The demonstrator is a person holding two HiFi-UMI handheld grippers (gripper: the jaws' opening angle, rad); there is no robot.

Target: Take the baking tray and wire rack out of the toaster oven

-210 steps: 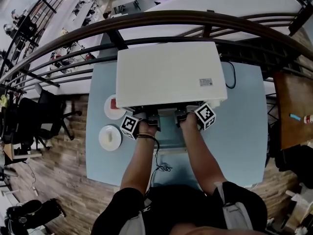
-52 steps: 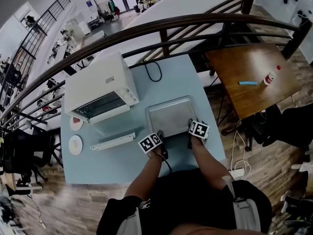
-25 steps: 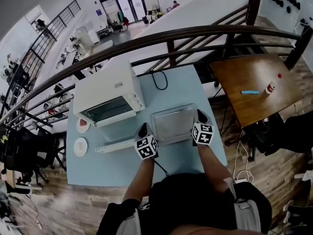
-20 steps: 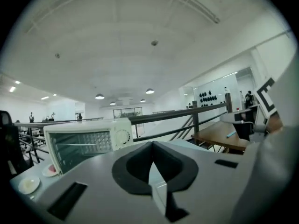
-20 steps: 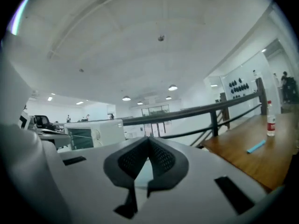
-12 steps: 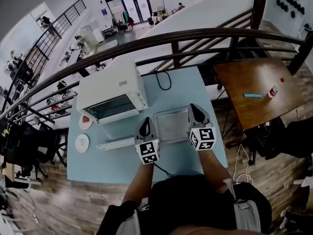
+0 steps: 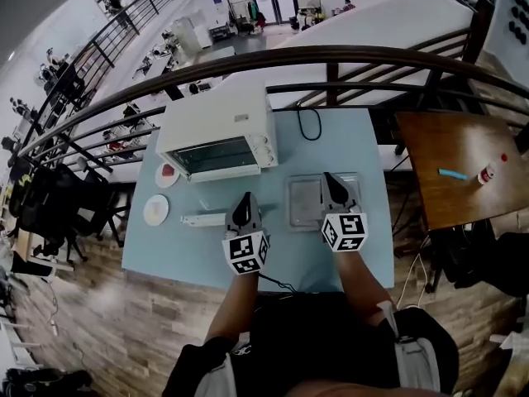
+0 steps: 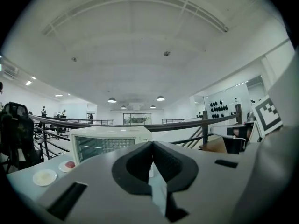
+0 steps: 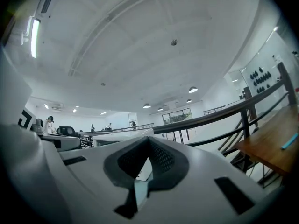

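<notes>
The white toaster oven stands at the back left of the blue table, its glass door folded down with a white handle bar at the front. The metal baking tray lies flat on the table to the oven's right. Whether the wire rack is inside the oven I cannot tell. My left gripper hangs shut and empty in the air left of the tray. My right gripper is shut and empty above the tray's right part. Both gripper views look level, over shut pads, towards the oven.
Two small white plates sit left of the oven, the farther one with something red on it. A black cable lies behind the tray. A dark railing runs behind the table; a wooden table stands to the right.
Both grippers have risen off the table from beside the tray, still shut. The tray stays flat where it lay.
</notes>
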